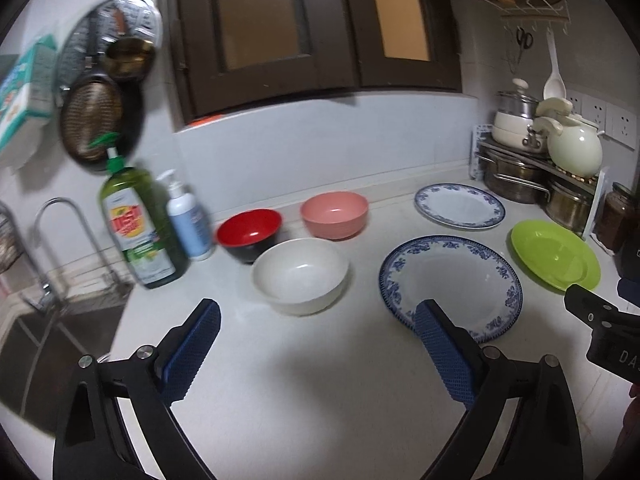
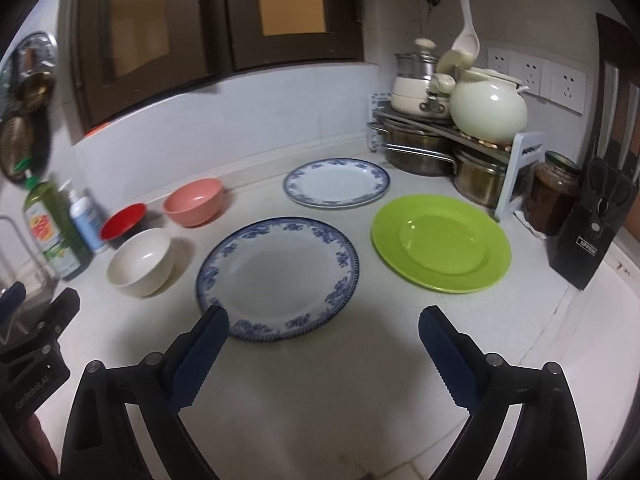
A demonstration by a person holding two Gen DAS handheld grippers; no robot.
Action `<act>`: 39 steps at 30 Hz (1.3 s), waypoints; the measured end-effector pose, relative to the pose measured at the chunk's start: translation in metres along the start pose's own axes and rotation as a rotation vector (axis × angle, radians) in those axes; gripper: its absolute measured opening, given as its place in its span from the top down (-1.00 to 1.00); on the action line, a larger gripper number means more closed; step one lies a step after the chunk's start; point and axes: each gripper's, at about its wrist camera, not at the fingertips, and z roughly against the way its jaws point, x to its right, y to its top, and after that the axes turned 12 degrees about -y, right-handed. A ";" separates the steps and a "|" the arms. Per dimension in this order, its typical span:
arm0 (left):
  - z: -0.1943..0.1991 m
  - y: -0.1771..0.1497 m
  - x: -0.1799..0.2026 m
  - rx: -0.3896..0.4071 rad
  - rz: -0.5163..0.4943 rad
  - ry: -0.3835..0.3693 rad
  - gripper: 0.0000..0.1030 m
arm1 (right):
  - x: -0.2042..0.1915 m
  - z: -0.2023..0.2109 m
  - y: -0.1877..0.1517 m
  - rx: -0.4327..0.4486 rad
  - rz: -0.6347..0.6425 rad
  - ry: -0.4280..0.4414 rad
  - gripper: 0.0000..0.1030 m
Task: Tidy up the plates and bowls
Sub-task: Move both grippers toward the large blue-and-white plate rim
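Three bowls sit on the white counter: a white bowl (image 1: pixel 300 274) (image 2: pixel 141 262), a red bowl (image 1: pixel 249 232) (image 2: pixel 123 221) and a pink bowl (image 1: pixel 334 214) (image 2: pixel 194 201). To their right lie a near blue-patterned plate (image 1: pixel 452 280) (image 2: pixel 278 276), a far blue-rimmed plate (image 1: pixel 459 205) (image 2: pixel 337 182) and a green plate (image 1: pixel 555 254) (image 2: pixel 441 242). My left gripper (image 1: pixel 318 316) is open, hovering just in front of the white bowl and the near plate. My right gripper (image 2: pixel 324 322) is open and empty, in front of the near plate's front rim.
Soap bottles (image 1: pixel 138 224) and a sink with faucet (image 1: pixel 60 240) stand at the left. Pots on a rack (image 2: pixel 452 120), a jar (image 2: pixel 554 196) and a knife block (image 2: pixel 596 220) crowd the right corner. Pans hang on the left wall (image 1: pixel 96 120).
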 end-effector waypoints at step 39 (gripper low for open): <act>-0.222 0.005 0.038 -0.332 -0.004 -0.119 -0.09 | -0.014 -0.205 0.034 -0.270 0.075 0.085 -0.02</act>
